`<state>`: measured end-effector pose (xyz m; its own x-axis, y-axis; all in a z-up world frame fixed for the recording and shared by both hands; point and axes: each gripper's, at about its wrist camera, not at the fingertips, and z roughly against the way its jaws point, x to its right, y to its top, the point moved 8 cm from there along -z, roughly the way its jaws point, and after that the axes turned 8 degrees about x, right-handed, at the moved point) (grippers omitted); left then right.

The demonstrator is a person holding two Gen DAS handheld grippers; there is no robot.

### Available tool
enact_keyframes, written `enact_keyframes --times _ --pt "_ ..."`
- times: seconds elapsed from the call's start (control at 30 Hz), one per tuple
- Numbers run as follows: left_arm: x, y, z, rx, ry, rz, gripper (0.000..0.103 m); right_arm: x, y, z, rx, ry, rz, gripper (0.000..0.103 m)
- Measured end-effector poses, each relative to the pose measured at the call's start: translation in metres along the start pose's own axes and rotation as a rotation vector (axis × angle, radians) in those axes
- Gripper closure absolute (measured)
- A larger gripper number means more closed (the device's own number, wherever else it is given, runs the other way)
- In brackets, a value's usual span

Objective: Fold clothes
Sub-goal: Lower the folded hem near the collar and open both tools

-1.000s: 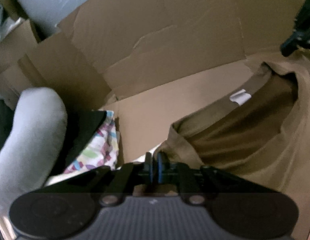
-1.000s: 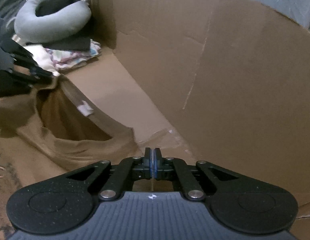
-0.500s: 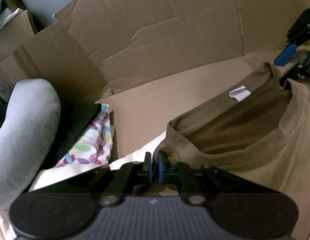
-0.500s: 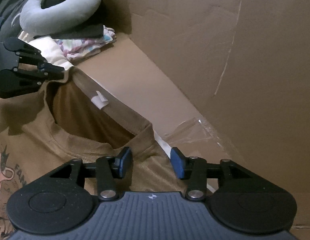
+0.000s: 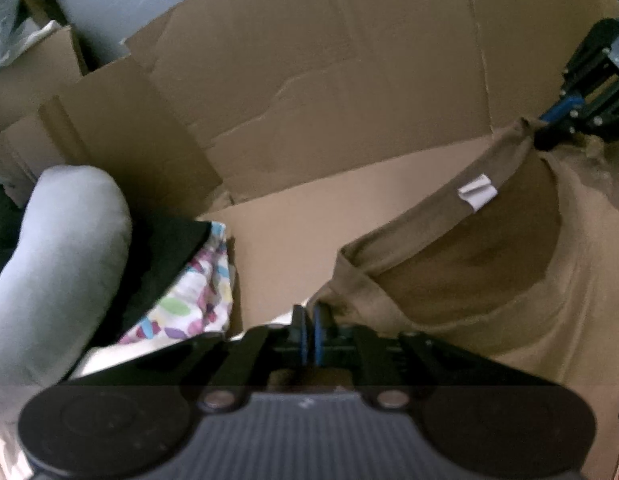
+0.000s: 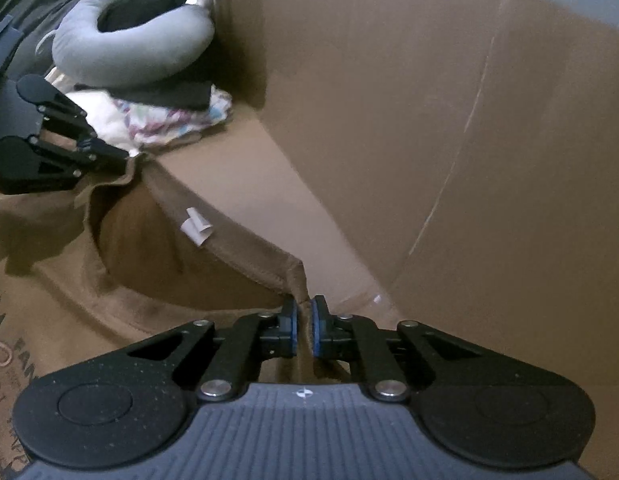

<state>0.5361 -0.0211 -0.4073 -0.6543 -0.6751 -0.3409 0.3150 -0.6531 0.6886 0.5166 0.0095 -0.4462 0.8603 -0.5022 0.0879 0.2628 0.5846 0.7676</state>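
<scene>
The brown T-shirt lay on the flat cardboard in front of the upright cardboard wall, its neck opening gaping wide between the two grippers. It was soft, matte knit cloth with a ribbed collar band, a small white label sewn inside the back of the collar, and part of a printed graphic showing on the chest at the picture's edge. The collar band ran as a taut strip from one gripper to the other, along the foot of the wall, the neck end facing it. The left gripper had its fingers nipped tight on one shoulder edge of the collar. The right gripper was closing its fingers, with the other collar end pinched between the blue pads. Left of the shirt sat a grey U-shaped neck pillow on a stack of folded clothes.
</scene>
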Motion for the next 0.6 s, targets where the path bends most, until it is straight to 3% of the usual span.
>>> enact_keyframes --times 0.13,0.23,0.33,0.37,0.47,0.6 --pt "-0.003 -0.001 -0.007 -0.021 0.023 0.066 0.099 -0.002 0.002 -0.006 -0.001 -0.058 0.04 0.097" --pt "-0.003 -0.008 -0.018 -0.088 0.039 0.15 0.091 -0.005 -0.005 -0.02 -0.052 -0.091 0.014 0.095" --pt "-0.009 -0.003 -0.013 -0.064 0.057 0.195 0.088 -0.002 -0.003 -0.019 -0.047 -0.126 -0.035 0.088" --pt "-0.013 -0.001 -0.009 -0.048 0.048 0.209 0.087 -0.001 -0.001 -0.016 -0.034 -0.136 -0.051 0.077" --pt "-0.027 0.006 0.012 0.022 0.047 0.21 0.083 0.008 0.009 0.006 0.022 -0.152 -0.065 0.061" --pt "-0.04 0.004 0.035 0.062 0.051 0.198 0.083 0.021 0.013 0.037 0.061 -0.15 -0.102 0.059"
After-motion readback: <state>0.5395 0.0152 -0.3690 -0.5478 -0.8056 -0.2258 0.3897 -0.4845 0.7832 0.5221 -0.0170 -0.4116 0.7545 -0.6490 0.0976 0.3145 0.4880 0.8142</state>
